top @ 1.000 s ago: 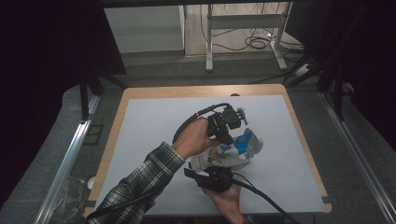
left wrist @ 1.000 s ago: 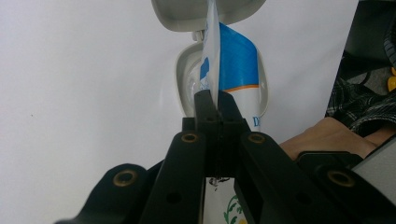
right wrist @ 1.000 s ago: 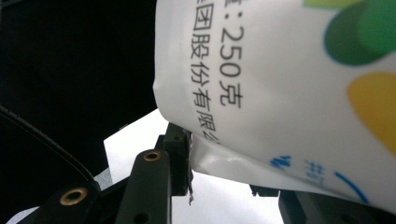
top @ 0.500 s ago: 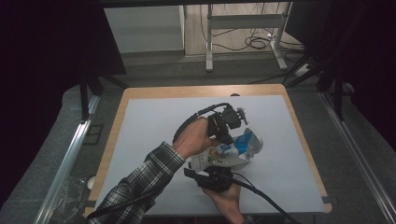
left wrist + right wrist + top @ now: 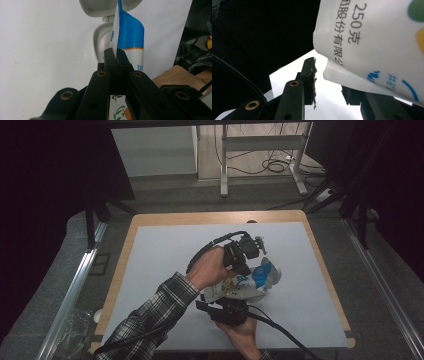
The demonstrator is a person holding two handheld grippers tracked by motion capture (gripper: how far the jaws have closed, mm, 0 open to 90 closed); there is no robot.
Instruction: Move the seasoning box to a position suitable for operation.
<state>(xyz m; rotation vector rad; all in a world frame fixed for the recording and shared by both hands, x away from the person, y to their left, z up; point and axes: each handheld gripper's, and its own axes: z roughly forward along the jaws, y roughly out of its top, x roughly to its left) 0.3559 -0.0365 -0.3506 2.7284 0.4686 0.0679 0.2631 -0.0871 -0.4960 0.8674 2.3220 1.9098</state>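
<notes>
High view: pouch, white with a blue end, lying near the middle of the table, long axis slanting from the near left up to the far right. Left gripper over its far, blue end; right gripper at its near, white end, so each hand at one end of the long axis.

Left gripper view: jaws pressed together on a thin edge of the pouch; blue end and an open white cap straight ahead beyond the tips.

Right gripper view: jaws standing apart; bottom corner of the pouch hanging between them, against the right jaw, clear of the left. Firm grip there: cannot tell.
</notes>
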